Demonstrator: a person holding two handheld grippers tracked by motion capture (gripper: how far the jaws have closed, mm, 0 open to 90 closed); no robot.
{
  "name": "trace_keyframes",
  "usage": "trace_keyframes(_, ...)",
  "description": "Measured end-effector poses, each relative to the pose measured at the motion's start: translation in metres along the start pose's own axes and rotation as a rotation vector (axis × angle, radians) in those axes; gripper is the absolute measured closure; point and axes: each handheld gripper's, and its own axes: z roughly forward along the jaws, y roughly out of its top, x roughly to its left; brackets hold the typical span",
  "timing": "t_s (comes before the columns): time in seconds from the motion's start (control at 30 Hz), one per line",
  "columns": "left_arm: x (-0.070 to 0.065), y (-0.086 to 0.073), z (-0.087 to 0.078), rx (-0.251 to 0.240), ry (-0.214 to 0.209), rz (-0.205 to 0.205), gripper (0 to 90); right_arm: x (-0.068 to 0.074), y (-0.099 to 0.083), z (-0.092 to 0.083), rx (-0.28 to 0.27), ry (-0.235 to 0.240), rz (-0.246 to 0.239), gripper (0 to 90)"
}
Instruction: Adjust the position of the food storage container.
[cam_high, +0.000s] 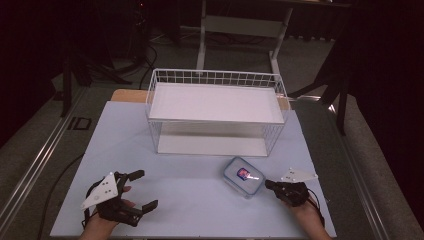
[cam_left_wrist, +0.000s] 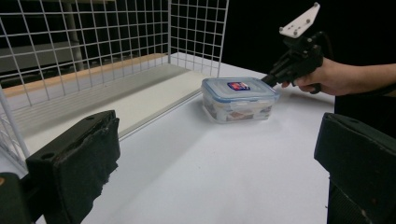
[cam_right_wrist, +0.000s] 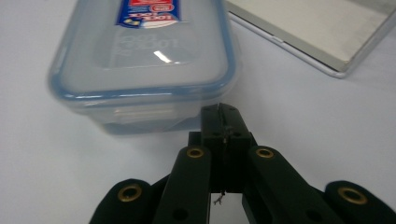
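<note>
High view: right tongs (cam_high: 268, 184) pressed together, tips at the box (cam_high: 243, 176) corner; left tongs (cam_high: 141, 189) spread wide, nothing between, well apart from box.

Pale blue-white table top (cam_high: 185, 185), rectangular, matte, bare over most of its near half. Standing at the far edge: white wire basket rack (cam_high: 216, 111) with a flat white shelf on top and a lower white base panel resting on the table. Just in front of the rack's right end: clear plastic container (cam_high: 244, 176), blue-rimmed lid, red and blue label, flat on the surface. Contents blurred, possibly food. Wooden strip (cam_high: 129, 95) behind, likely another board.
</note>
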Motion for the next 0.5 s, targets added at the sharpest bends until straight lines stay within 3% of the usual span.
trace_keyframes(0.1,0.000,0.000,0.000,0.005,0.000,0.004,1.2,0.001,-0.004,-0.005,-0.004,-0.011,-0.002,90.0)
trace_keyframes(0.23,0.001,0.000,0.000,0.003,0.000,-0.003,1.2,0.008,-0.011,-0.012,-0.002,0.019,0.007,90.0)
trace_keyframes(0.5,0.000,0.000,0.001,0.005,0.001,0.000,1.2,0.013,-0.007,-0.001,0.009,0.050,-0.001,90.0)
